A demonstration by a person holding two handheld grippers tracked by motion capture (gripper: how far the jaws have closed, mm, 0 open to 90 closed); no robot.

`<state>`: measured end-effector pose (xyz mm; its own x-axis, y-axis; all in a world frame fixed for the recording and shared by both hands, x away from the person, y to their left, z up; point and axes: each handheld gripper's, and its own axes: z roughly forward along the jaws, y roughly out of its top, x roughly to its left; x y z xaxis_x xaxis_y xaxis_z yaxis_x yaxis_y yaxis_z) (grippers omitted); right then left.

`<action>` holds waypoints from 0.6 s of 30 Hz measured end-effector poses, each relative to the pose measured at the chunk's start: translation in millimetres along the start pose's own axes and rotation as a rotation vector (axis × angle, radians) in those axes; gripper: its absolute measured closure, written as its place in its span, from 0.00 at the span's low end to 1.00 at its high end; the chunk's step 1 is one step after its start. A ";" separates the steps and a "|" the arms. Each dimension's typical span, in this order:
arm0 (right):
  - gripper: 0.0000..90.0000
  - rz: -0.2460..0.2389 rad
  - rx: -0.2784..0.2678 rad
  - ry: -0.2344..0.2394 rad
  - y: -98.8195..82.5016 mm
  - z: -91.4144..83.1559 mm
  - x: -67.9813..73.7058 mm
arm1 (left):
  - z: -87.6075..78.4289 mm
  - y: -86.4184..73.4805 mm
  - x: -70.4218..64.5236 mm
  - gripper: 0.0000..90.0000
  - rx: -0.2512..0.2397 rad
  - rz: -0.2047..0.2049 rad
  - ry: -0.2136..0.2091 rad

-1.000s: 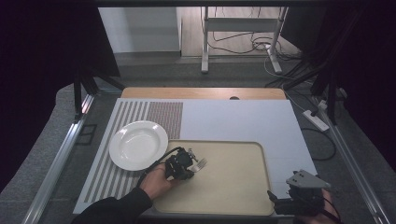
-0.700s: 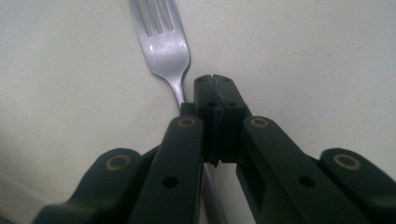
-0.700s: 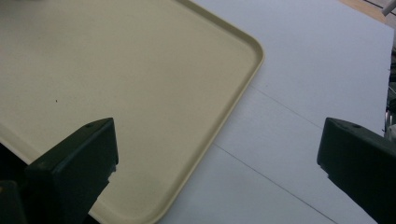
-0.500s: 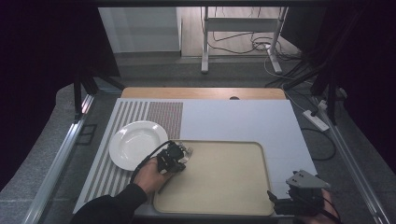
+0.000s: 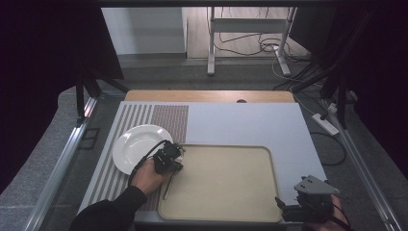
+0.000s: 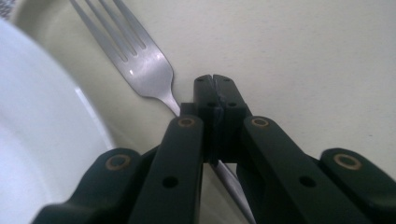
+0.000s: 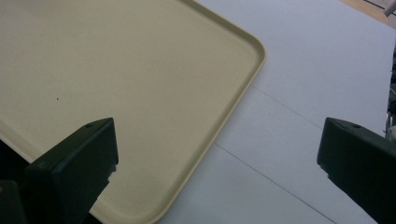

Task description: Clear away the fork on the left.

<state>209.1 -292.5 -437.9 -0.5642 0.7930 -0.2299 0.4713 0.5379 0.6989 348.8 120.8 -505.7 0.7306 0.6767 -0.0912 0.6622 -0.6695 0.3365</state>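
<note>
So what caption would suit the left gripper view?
Left gripper shut on a fork's handle, between a white plate and a beige tray.

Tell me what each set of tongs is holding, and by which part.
The left tongs are shut on the fork, gripping its handle just behind the head. The right tongs stand open, holding nothing.
</note>
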 end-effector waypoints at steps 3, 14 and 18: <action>0.00 0.000 0.000 0.000 0.0 0.0 0.0 | -0.6 -0.6 0.6 0.98 0.005 -0.004 0.017; 0.00 -0.001 -0.004 0.002 -0.1 -0.2 -0.1 | -23.3 -7.6 -1.3 0.84 -0.174 0.009 -0.055; 0.00 0.000 -0.004 0.002 -0.1 -0.2 -0.1 | -30.0 -9.5 -3.4 0.78 -0.215 0.022 -0.051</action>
<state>209.0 -292.7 -437.8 -0.5659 0.7922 -0.2286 0.4684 0.5371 0.7015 335.0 134.0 -480.5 0.7555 0.6427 -0.1275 0.5994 -0.5994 0.5305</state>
